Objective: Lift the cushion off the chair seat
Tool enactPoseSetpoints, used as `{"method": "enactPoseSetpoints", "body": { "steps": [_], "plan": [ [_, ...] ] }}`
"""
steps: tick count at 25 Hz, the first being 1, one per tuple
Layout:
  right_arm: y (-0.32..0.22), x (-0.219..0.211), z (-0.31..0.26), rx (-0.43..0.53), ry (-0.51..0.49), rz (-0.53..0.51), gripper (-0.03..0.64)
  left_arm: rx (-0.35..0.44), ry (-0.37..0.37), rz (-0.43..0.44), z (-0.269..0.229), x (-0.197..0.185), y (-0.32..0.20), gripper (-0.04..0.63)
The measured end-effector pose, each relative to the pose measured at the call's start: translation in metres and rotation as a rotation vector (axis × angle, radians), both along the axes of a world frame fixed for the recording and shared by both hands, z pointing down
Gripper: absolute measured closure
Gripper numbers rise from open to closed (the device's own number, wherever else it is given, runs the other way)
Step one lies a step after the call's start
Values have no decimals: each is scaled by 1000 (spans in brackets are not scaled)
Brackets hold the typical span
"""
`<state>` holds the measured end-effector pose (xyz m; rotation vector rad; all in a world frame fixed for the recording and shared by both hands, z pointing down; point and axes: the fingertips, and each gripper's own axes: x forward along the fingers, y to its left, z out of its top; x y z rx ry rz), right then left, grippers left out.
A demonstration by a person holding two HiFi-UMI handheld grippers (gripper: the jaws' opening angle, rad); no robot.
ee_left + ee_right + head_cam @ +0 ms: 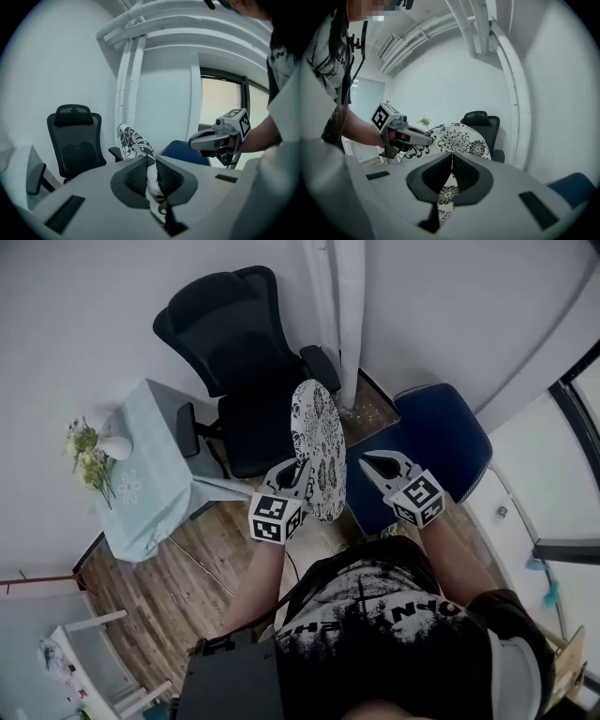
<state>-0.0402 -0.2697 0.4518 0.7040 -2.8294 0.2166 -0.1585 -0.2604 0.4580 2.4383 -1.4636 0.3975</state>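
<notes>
Two tongs are held out in front of the person, whose dark printed shirt (pixel 375 624) fills the near edge of the head view. The left tongs (pixel 302 469) are clamped on the near lower rim of the cushion (pixel 319 437); the left gripper view shows the fabric pinched between the ribbed pads. The right tongs (pixel 367 461) sit just to the right of the cushion and apart from it, jaws closed together on nothing, their tips meeting in a thin line in the right gripper view. The cushion is round, white with a black flower print, and it stands on edge in the air, clear of any seat, above the wooden floor (pixel 187 568) between the two chairs. Farther off on the left is the black office chair (pixel 234 343) with its headrest, armrests and bare seat. To the right is a blue chair (pixel 445 437). At the far left a small desk (pixel 155 493) under a pale cloth carries a white vase (pixel 114 447) of flowers (pixel 84 456). White pipes (pixel 339 306) run up the far wall between the chairs.
</notes>
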Motion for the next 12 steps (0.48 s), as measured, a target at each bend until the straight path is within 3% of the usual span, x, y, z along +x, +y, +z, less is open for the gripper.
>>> {"method": "enactPoseSetpoints", "body": {
  "steps": [12],
  "plan": [
    [28, -5, -18, 42, 29, 19, 600, 45, 19, 6, -22, -27, 30, 571]
  ]
}}
